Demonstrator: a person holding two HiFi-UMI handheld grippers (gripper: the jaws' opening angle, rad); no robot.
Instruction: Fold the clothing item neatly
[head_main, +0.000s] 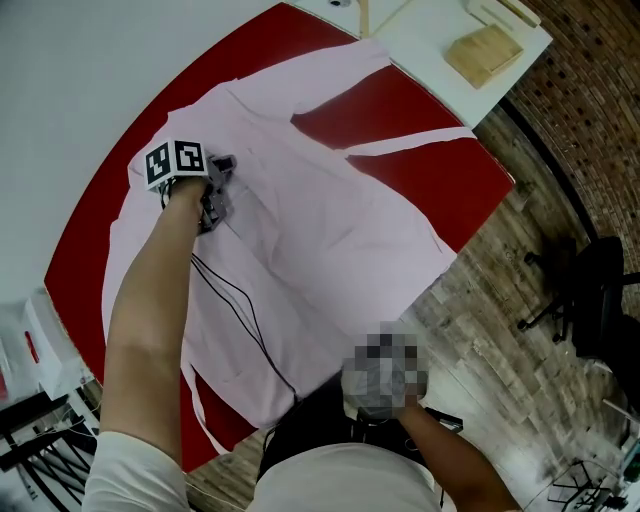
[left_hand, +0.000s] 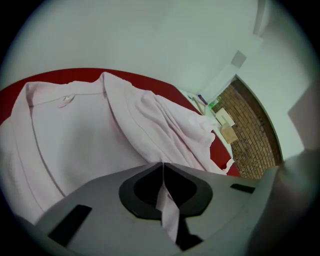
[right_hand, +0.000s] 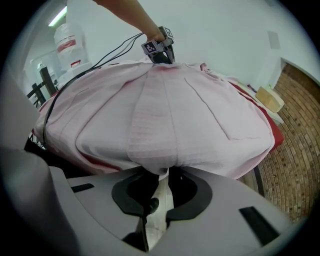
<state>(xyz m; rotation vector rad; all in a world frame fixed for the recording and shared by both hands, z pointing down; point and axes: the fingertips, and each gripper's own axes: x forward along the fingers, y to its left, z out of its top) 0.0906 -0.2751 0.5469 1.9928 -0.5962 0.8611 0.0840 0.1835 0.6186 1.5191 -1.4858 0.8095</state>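
A pale pink robe-like garment (head_main: 330, 230) lies spread over a red table (head_main: 465, 185), one sleeve reaching toward the far right edge. My left gripper (head_main: 215, 200) rests on the cloth at the far left, near the collar. In the left gripper view its jaws (left_hand: 162, 167) are shut on a thin fold of the pink fabric (left_hand: 75, 135). My right gripper (right_hand: 164, 176) is at the near hem, shut on a bunched edge of the garment (right_hand: 170, 115) that rises in a mound before it. In the head view a mosaic patch mostly hides it. The left gripper (right_hand: 161, 52) shows beyond the mound.
A black cable (head_main: 235, 300) trails from the left gripper across the cloth. A white table with a wooden block (head_main: 485, 52) stands beyond the red one. A black office chair (head_main: 590, 290) sits on the wooden floor at right. Racks and containers (head_main: 30, 360) crowd the left.
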